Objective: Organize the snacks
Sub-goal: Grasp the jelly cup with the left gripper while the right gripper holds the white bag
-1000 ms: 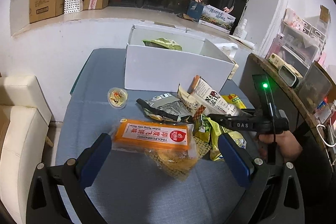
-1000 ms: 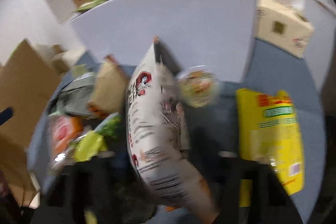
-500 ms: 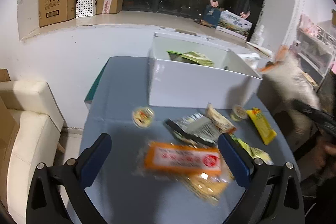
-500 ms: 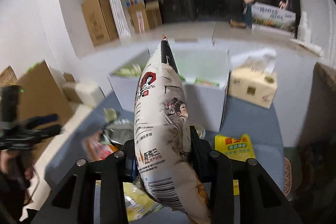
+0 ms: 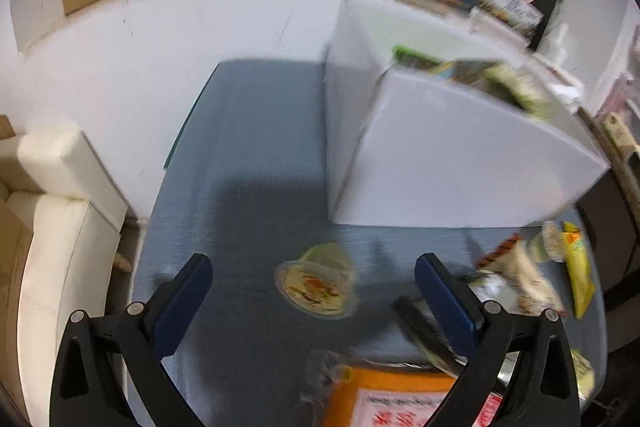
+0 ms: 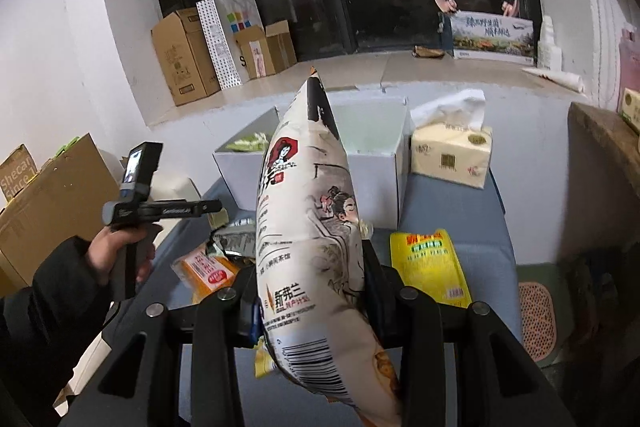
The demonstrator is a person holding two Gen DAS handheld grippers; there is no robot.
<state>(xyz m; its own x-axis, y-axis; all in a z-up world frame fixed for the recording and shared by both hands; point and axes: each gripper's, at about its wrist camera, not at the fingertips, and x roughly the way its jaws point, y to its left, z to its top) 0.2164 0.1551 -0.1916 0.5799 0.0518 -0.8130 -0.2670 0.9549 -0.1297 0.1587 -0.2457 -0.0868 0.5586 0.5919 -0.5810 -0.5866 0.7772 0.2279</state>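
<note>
one tall snack bag (image 6: pixel 308 227) pinched upright in right gripper (image 6: pixel 310 291), long axis vertical, white box (image 6: pixel 376 183) straight ahead, lower. left gripper (image 5: pixel 314 281) wide open, empty, over jelly cup (image 5: pixel 316 281).
</note>
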